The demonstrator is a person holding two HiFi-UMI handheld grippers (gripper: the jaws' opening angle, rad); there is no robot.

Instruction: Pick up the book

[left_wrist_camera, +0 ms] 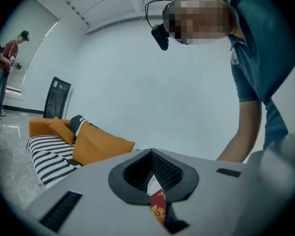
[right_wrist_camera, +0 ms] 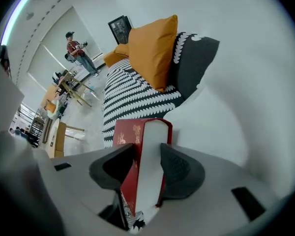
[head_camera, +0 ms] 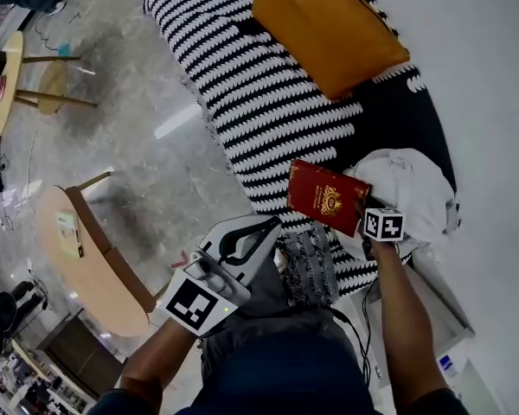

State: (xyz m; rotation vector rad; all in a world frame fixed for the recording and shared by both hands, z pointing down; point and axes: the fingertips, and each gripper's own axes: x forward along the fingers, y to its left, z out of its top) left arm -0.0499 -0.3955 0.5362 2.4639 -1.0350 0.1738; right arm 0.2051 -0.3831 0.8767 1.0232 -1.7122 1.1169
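Head view hides right tool (right_wrist_camera: 147,154) jaws behind its cube; angled steeply down, it clamps the red book (head_camera: 327,197); left tool (head_camera: 268,226) closed, empty

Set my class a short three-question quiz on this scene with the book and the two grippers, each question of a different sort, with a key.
1. Which thing is clamped in the right gripper? A. the orange cushion B. the red book C. the white cloth
2. True or false: the left gripper is shut with nothing held.
3. Fill in: the sofa cover is striped black and ____.
Key: 1 B; 2 true; 3 white.
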